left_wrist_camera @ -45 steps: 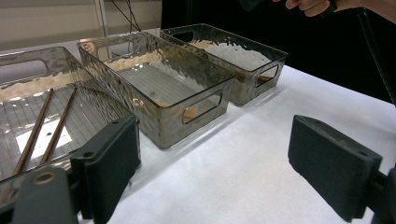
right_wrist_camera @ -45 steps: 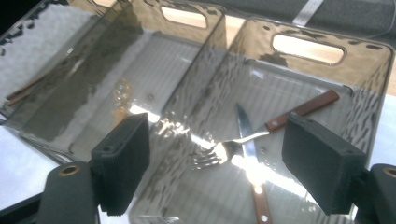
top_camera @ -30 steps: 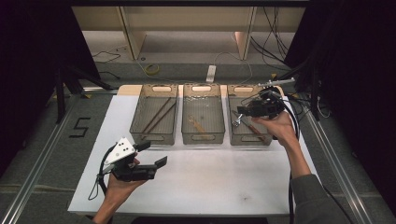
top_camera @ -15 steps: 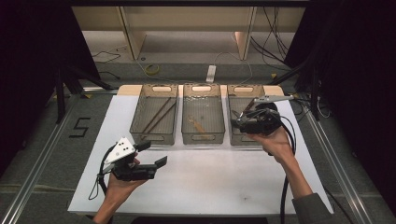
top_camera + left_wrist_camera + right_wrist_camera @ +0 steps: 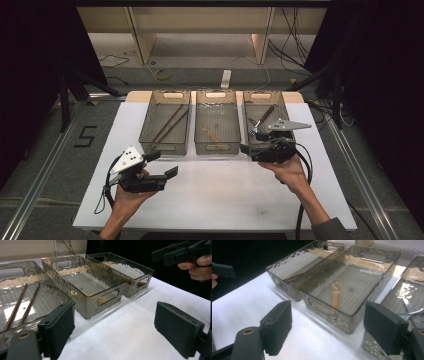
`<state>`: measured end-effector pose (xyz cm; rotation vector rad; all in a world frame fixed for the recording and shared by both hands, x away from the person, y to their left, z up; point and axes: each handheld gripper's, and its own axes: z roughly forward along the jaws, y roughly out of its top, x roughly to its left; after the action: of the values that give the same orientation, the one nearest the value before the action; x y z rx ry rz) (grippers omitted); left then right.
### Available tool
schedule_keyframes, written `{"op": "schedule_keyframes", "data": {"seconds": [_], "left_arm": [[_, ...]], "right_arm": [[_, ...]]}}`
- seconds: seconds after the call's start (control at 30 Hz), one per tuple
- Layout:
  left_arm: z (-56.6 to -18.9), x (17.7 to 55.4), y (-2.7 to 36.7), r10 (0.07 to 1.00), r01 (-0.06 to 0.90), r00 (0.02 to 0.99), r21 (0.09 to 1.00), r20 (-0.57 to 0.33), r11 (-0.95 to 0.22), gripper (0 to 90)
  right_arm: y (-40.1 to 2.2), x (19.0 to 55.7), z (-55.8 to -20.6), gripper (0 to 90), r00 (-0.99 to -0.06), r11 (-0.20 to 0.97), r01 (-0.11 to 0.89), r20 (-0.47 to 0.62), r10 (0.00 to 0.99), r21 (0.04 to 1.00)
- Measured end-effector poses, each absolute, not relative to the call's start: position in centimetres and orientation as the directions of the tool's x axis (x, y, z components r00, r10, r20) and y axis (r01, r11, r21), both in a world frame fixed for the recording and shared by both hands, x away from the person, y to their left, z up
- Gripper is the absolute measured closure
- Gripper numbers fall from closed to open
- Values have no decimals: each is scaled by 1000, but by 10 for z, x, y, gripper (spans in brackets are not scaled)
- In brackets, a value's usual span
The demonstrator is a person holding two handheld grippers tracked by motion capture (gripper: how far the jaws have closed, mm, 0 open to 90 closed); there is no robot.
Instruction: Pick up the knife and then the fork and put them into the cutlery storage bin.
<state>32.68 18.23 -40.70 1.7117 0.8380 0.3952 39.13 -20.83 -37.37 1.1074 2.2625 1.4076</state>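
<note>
The jaws of the right gripper [image 5: 250, 148] are standing wide apart and gripping nothing, hovering just at the near end of the right-hand smoked clear plastic bin [image 5: 263, 111]. That bin is holding a metal utensil with a dark handle [image 5: 261, 122]. The jaws of the left gripper [image 5: 166, 165] are likewise gaping wide and empty, hanging over the white desk [image 5: 225, 195] in front of the left-hand smoked plastic bin [image 5: 167, 122], well apart from the right-hand bin. Between those two bins the middle smoked plastic bin [image 5: 352, 280] is sitting with a slim amber-coloured utensil [image 5: 335, 293] lying on its ribbed floor. Two thin brown sticks [image 5: 21, 306] are lying side by side in the left-hand bin.
</note>
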Motion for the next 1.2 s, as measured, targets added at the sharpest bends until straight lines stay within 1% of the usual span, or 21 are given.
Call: {"op": "schedule_keyframes", "data": {"seconds": [0.07,0.4,0.67,1.2], "left_arm": [[-408,327,181,703,331,694,935,-153,-124,156],[-409,326,180,690,334,707,933,-154,-134,156],[-409,326,180,683,338,711,933,-165,-127,156],[-409,326,180,675,346,715,931,-180,-119,156]], "right_arm": [[-208,387,-376,238,-683,249,460,161,713,852],[-213,367,-386,238,-697,204,412,164,698,888],[-220,351,-400,240,-689,174,381,153,708,908],[-227,322,-422,232,-690,167,345,129,712,924]]}}
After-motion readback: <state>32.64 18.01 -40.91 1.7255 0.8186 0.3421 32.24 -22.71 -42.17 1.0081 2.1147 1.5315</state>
